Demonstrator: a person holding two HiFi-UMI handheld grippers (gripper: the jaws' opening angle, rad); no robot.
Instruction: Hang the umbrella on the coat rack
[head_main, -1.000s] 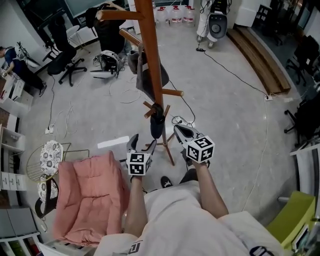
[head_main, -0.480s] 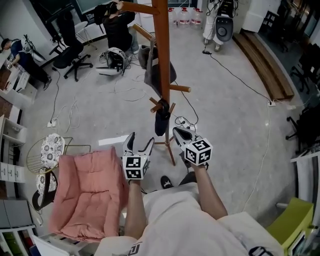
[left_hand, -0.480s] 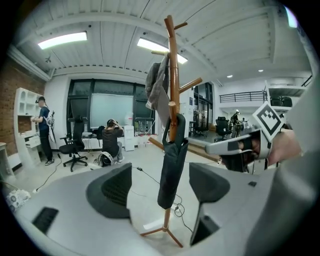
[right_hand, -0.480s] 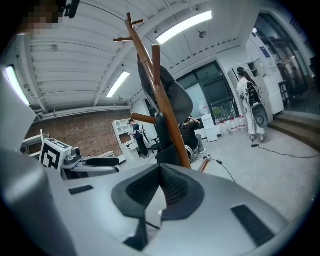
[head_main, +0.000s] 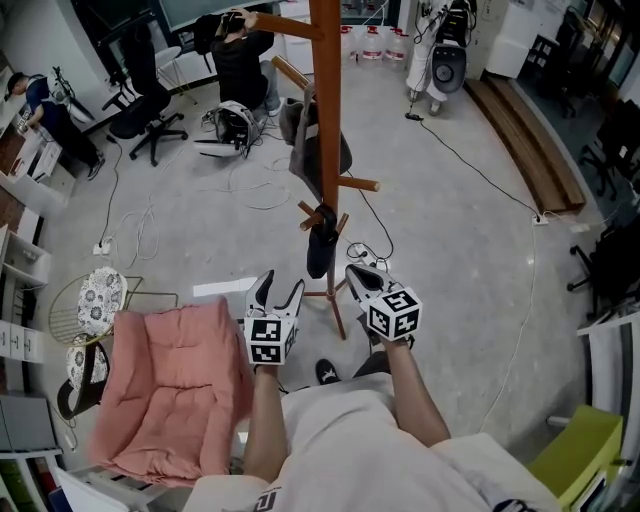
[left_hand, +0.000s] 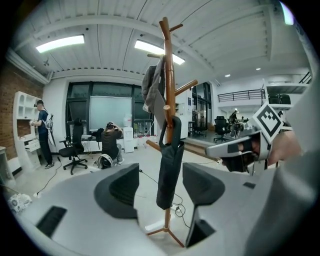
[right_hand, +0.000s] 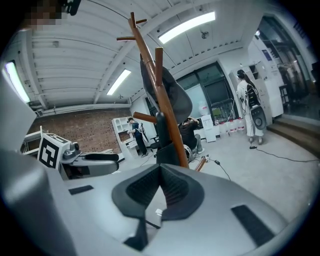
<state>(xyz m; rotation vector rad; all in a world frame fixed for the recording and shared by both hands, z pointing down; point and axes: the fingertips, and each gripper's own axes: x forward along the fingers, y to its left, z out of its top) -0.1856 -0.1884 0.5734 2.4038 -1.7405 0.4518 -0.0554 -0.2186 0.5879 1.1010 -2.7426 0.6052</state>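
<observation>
Head view: umbrella (head_main: 318, 255) hangs by its loop on low peg of coat rack (head_main: 328, 120), just ahead of both grippers. L gripper (head_main: 280, 291) jaws apart, just been narrowing, nothing pinched. R gripper (head_main: 356, 275) jaws closed, empty.

The coat rack (head_main: 327, 120) is showing smooth, reddish-brown wood with a slight sheen. The umbrella (head_main: 318, 250) is wearing dark matt cloth, and the garment (head_main: 303, 150) is looking like soft grey fabric. The right gripper (right_hand: 160, 170) is presenting matt grey plastic, its fingers (right_hand: 137, 192) showing dark ribbed pads. The floor (head_main: 450, 230) is looking smooth and pale grey, the cushion (head_main: 170, 390) showing quilted pink cloth
</observation>
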